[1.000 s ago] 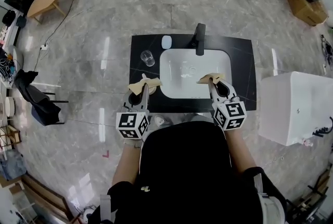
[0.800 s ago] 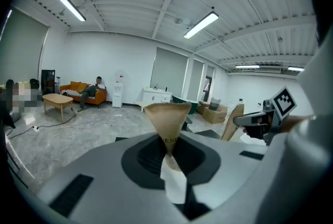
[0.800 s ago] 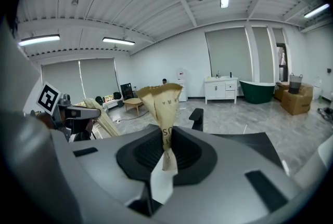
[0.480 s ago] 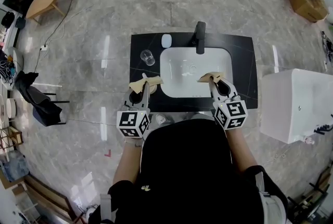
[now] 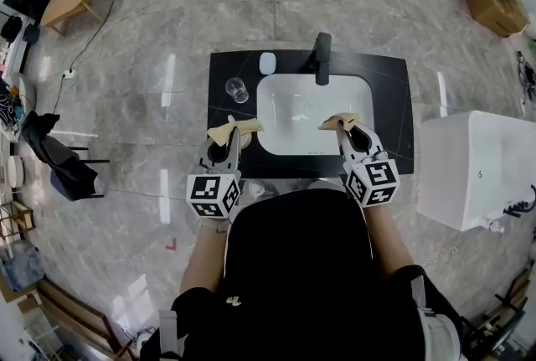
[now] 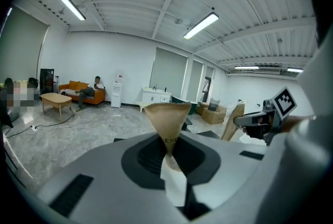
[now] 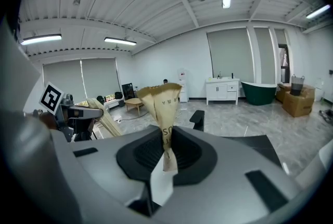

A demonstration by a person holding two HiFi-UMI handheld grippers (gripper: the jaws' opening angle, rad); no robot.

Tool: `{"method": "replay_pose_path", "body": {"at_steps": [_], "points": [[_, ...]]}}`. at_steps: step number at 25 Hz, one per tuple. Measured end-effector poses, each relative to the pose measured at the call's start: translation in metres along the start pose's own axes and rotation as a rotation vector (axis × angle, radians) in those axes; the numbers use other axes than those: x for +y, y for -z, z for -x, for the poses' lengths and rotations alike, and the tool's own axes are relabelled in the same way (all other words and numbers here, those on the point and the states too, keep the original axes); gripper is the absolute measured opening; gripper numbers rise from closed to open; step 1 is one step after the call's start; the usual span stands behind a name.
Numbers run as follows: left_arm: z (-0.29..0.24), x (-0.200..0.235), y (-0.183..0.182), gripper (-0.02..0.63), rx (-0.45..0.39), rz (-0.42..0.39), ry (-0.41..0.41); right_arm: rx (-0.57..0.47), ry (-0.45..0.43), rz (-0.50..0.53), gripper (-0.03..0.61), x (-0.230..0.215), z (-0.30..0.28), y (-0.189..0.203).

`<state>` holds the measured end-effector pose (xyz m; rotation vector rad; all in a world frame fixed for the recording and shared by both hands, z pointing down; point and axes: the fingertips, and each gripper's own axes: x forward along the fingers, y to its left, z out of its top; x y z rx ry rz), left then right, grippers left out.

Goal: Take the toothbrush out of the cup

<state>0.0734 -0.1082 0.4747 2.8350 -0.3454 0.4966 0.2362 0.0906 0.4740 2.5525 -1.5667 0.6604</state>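
A clear glass cup (image 5: pixel 237 90) stands on the black counter (image 5: pixel 389 100), left of the white sink (image 5: pixel 266 121). I cannot make out a toothbrush in it from here. My left gripper (image 5: pixel 233 130) hovers over the counter's front left part, a short way in front of the cup, and its tan-wrapped jaws are pressed together (image 6: pixel 167 116) with nothing between them. My right gripper (image 5: pixel 339 121) hangs over the sink's front right edge, also shut and empty (image 7: pixel 161 101). The cup shows in neither gripper view.
A black faucet (image 5: pixel 321 58) rises behind the sink, with a small white oval object (image 5: pixel 268 64) to its left. A white unit (image 5: pixel 473 171) stands right of the counter. Grey tiled floor surrounds the stand, and the person's dark torso fills the lower head view.
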Motion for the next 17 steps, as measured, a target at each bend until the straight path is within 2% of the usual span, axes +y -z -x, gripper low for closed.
{"method": "replay_pose_path", "body": {"at_steps": [17], "points": [[0.0011,-0.0046,0.0054,0.043,0.002,0.002,-0.004,-0.002,0.006,-0.027,0.052,-0.0047,0.0029,0.0046]]}}
